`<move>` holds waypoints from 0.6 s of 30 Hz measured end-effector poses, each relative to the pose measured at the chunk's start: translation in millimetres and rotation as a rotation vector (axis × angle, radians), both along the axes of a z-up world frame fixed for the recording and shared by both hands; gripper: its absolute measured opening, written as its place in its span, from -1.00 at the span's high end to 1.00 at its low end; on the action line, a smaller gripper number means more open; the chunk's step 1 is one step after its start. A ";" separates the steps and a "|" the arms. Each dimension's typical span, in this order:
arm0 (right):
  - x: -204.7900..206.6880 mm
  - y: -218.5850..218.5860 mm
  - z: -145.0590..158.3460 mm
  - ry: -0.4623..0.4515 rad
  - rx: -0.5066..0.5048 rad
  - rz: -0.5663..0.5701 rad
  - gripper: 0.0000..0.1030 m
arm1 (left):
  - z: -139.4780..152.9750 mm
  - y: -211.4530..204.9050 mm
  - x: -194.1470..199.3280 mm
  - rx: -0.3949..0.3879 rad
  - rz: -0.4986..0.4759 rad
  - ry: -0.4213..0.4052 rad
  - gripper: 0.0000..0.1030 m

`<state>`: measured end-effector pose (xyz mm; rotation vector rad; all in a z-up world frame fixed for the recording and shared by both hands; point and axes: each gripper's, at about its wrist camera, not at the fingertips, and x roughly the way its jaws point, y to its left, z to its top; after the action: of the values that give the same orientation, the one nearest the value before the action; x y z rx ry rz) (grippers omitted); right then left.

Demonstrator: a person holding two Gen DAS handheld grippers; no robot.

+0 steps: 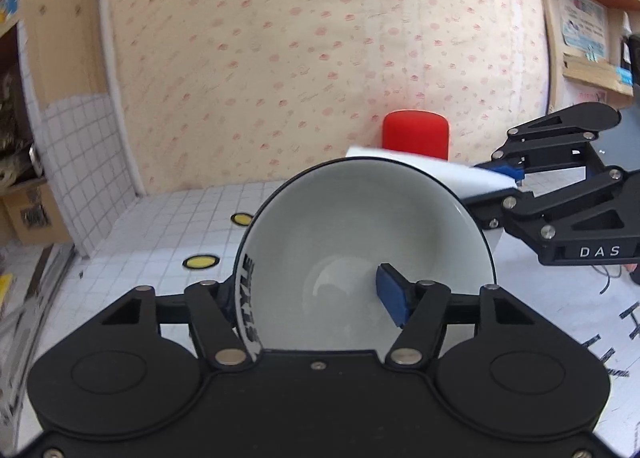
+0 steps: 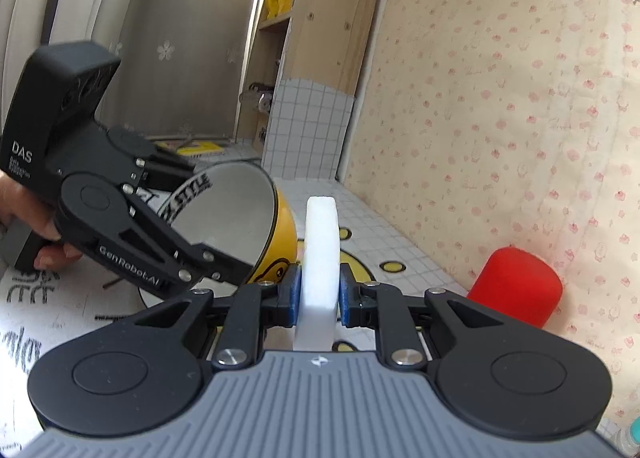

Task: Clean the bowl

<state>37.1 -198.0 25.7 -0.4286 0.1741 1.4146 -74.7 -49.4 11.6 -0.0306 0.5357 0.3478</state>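
Yellow on the outside and pale grey-white inside, the bowl (image 1: 360,250) is sitting tipped on its side in my left tool (image 1: 310,294), its mouth facing back toward that tool's camera and slightly up. Seen from the right wrist, its opening is facing left and away from the wall, its round base pointing toward the patterned wall (image 2: 500,98). Black lettering is running along the rim band, a thin dark line is edging the lip, and a duck-like drawing is showing on the yellow shell. I am seeing one blue pad (image 1: 394,296) inside the bowl against the inner wall and the other finger outside the rim, so the left tool is gripping the bowl by its wall, above the white tiled desk (image 1: 160,226).

My right tool (image 2: 319,296) is clamping a white sponge (image 2: 320,258) between its blue pads, the sponge standing on edge with its long axis running forward. It is lying just beside the bowl's far rim; I cannot tell whether they are touching. Behind it a red cup (image 2: 516,286) is standing by the wall.
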 end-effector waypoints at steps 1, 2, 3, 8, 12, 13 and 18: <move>-0.1 0.5 0.4 0.000 0.005 -0.001 0.60 | -0.3 0.1 -0.5 -0.003 0.005 0.003 -0.26; -2.7 3.0 0.4 -0.016 0.007 -0.008 0.60 | -0.6 0.2 -1.0 -0.006 0.009 0.005 -0.26; -3.8 3.6 0.4 -0.026 0.003 -0.009 0.60 | -0.7 0.0 -1.1 -0.007 0.014 0.006 -0.26; 0.5 -8.0 0.1 -0.021 -0.066 0.045 0.60 | -1.6 0.9 -0.8 -0.024 0.020 0.010 -0.26; 0.0 -13.4 2.0 -0.034 -0.061 0.036 0.60 | -3.1 -0.8 1.5 -0.031 0.010 0.027 -0.25; -0.1 -13.5 4.0 -0.031 -0.040 0.028 0.60 | -3.4 -1.5 2.1 -0.031 0.009 0.031 -0.25; -6.9 -7.2 6.8 -0.063 0.015 -0.005 0.60 | -4.0 -1.2 1.4 -0.040 0.014 0.029 -0.25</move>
<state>30.3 -205.2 32.5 -0.4590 0.1131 1.3950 -73.3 -50.6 7.6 -0.0682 0.5719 0.3511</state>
